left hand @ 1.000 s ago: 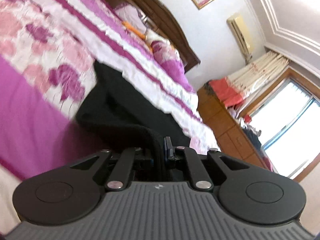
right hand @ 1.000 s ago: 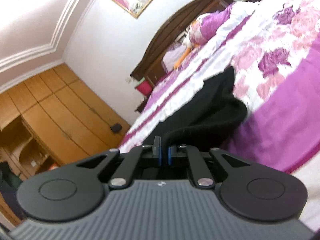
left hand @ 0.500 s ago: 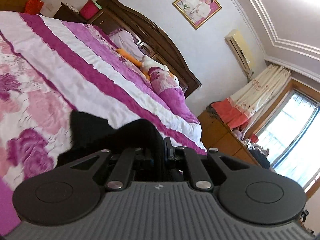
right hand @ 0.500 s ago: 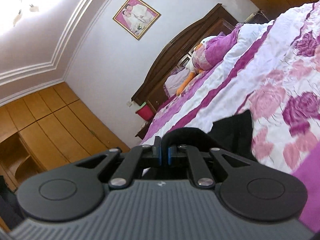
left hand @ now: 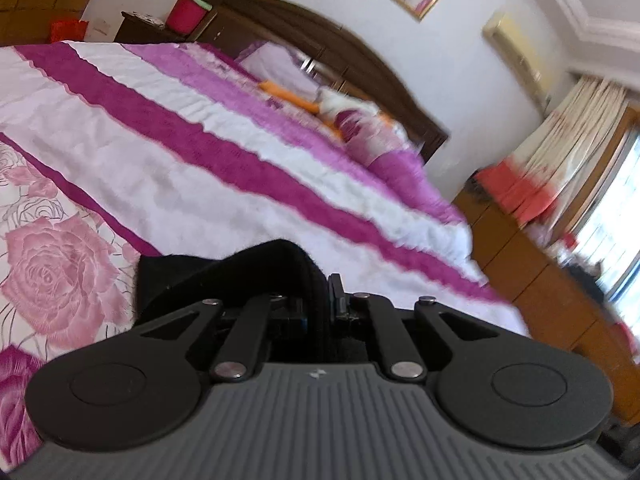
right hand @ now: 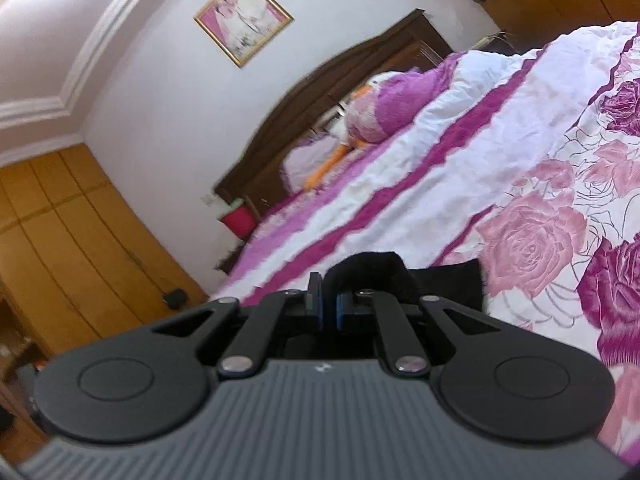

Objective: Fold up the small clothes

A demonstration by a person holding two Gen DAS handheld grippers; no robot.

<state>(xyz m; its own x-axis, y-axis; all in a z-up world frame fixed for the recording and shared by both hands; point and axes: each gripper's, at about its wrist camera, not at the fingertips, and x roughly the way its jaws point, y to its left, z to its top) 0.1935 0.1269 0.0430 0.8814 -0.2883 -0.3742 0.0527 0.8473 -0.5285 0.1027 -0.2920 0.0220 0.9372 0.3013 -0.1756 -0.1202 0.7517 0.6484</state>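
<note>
A small black garment [left hand: 224, 276] bunches over my left gripper [left hand: 325, 300], whose jaws are shut on its edge. The same black garment [right hand: 400, 276] arches over my right gripper [right hand: 329, 304], also shut on the cloth between its blue pads. Most of the garment hangs below the gripper bodies and is hidden. Both grippers are held above a bed with a pink, purple and white rose-patterned cover [left hand: 160, 152], pointing toward the headboard.
A dark wooden headboard [left hand: 320, 44] with pillows and an orange-and-white soft toy [left hand: 320, 104] lies ahead. A nightstand with a red bin [left hand: 186, 14] stands left of the bed. Wooden wardrobes [right hand: 60, 240] line one wall; a low wooden cabinet [left hand: 540, 280] and curtained window are on the other.
Both grippers have carried the black garment across the bed toward the headboard. Far less black cloth shows in front of each gripper now, and the purple band of the cover has left view.
</note>
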